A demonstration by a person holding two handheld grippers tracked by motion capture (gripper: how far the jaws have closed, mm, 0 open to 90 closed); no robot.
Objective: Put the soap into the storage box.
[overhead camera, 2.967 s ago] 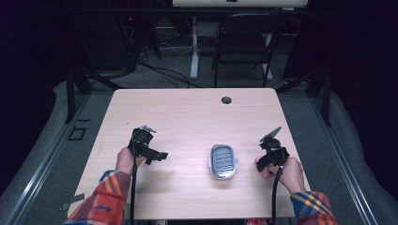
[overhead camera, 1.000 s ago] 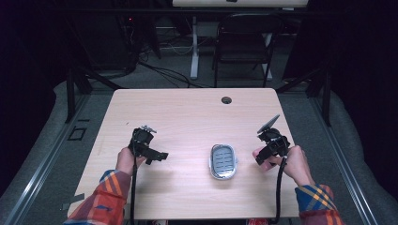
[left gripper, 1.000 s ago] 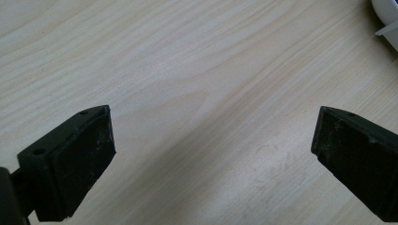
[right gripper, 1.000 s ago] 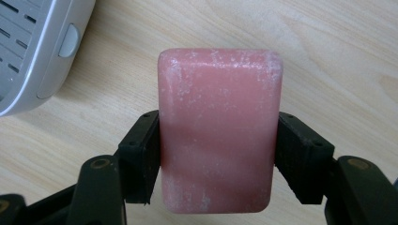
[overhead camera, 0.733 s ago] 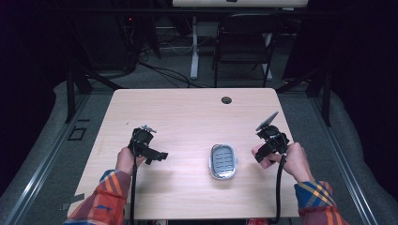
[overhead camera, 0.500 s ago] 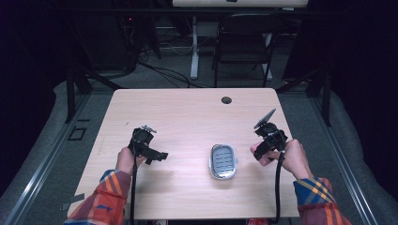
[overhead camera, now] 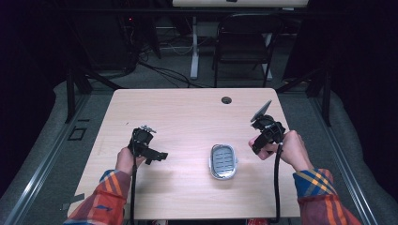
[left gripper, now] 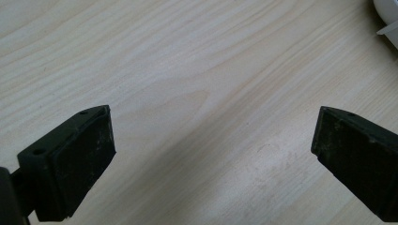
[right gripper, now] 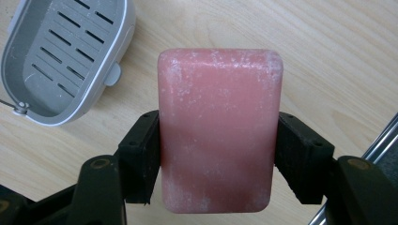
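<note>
A pink bar of soap (right gripper: 219, 126) is clamped between the two black jaws of my right gripper (right gripper: 218, 157), which is shut on it above the table. In the high view my right gripper (overhead camera: 265, 135) hangs a little right of a grey slotted soap dish (overhead camera: 223, 161) with a white rim; that soap dish (right gripper: 61, 56) is empty at the upper left of the right gripper view. My left gripper (overhead camera: 149, 151) rests low over the left half of the table, open, with bare wood between its jaws (left gripper: 211, 154).
The light wooden table (overhead camera: 187, 117) has a round cable hole (overhead camera: 226, 100) near its far edge. A white rim corner (left gripper: 387, 14) pokes into the left gripper view's top right. The table's right edge (right gripper: 375, 150) lies close beside my right gripper. A chair (overhead camera: 241, 47) stands beyond the table.
My right gripper has moved up and slightly left, towards the soap dish, and lifted a little. The left gripper and the dish have stayed put.
</note>
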